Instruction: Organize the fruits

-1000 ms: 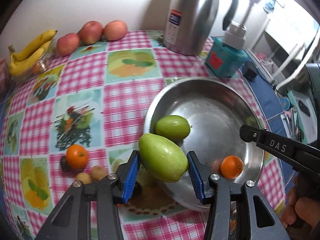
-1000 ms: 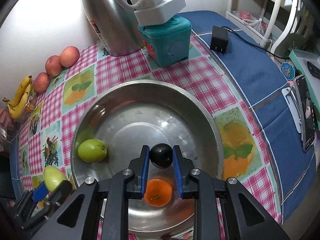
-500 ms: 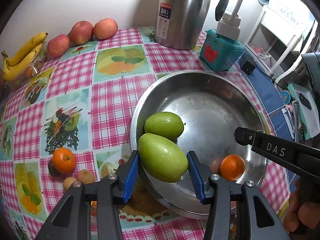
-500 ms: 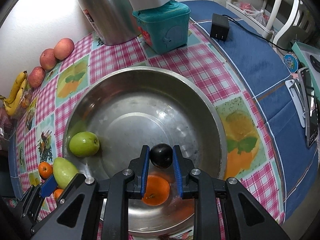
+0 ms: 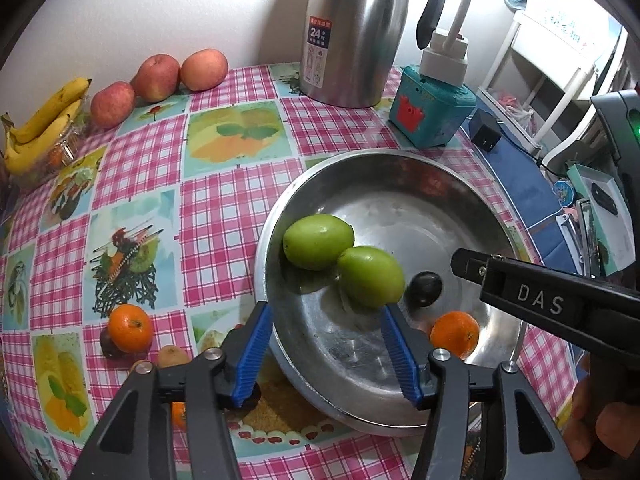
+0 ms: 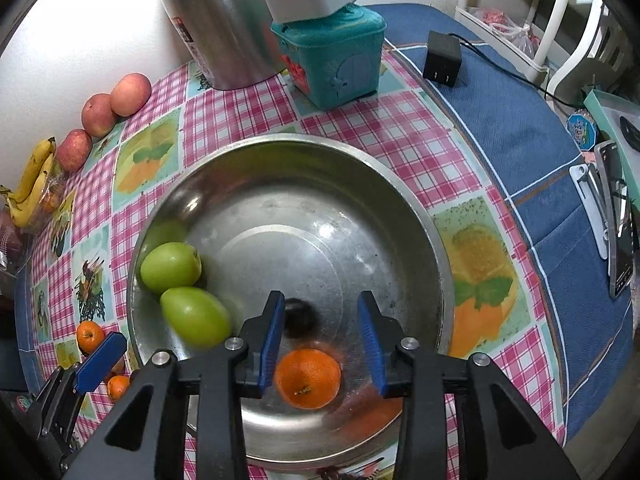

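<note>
A steel bowl [image 5: 472, 184] [image 6: 400, 208] stands on the checked tablecloth. In it lie two green fruits [image 5: 318, 242] [image 5: 370, 276], a dark plum [image 5: 425, 289] and an orange [image 5: 455, 334]. My left gripper [image 5: 326, 350] is open over the bowl's near rim, the second green fruit just beyond its fingers. My right gripper [image 6: 322, 342] is open above the bowl, with the blurred plum [image 6: 298, 318] and the orange [image 6: 308, 378] below it. The green fruits [image 6: 171, 266] [image 6: 196, 316] sit at the bowl's left side.
On the cloth left of the bowl lie an orange [image 5: 130, 328], a dark fruit and small brown fruits [image 5: 172, 356]. Three apples [image 5: 158, 78] and bananas [image 5: 44, 120] line the far left. A steel jug [image 5: 356, 28], teal box [image 5: 434, 110] and charger [image 6: 442, 58] stand behind.
My left gripper opened and let the green fruit drop into the bowl beside the first. My right gripper opened and let the dark plum fall into the bowl.
</note>
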Action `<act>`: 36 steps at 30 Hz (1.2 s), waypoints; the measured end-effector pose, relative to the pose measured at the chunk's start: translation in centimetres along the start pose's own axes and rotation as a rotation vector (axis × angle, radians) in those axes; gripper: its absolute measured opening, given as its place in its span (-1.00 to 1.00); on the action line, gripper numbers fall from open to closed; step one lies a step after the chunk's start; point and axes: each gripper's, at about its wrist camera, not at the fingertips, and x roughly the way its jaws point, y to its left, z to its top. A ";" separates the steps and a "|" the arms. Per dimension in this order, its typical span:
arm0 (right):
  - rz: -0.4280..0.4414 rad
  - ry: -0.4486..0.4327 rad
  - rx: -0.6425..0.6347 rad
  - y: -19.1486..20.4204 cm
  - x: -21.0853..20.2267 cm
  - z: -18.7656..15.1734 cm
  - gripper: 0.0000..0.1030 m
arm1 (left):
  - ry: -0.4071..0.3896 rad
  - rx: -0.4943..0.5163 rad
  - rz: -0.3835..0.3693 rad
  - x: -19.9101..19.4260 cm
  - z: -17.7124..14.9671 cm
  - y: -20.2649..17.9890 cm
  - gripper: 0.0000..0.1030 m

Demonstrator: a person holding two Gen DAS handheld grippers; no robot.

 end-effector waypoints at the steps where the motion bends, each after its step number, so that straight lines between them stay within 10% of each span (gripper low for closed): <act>1: 0.000 -0.006 -0.001 0.0 -0.2 0.0 -0.01 | -0.001 -0.004 0.003 -0.1 0.0 0.1 0.27; 9: -0.004 -0.017 -0.011 0.2 -0.7 0.1 0.35 | 0.019 -0.094 0.064 -0.7 0.2 2.5 0.42; 36: 0.023 -0.028 -0.155 4.6 -1.6 -0.6 0.35 | -0.011 -0.440 0.244 -5.0 -1.3 15.7 0.46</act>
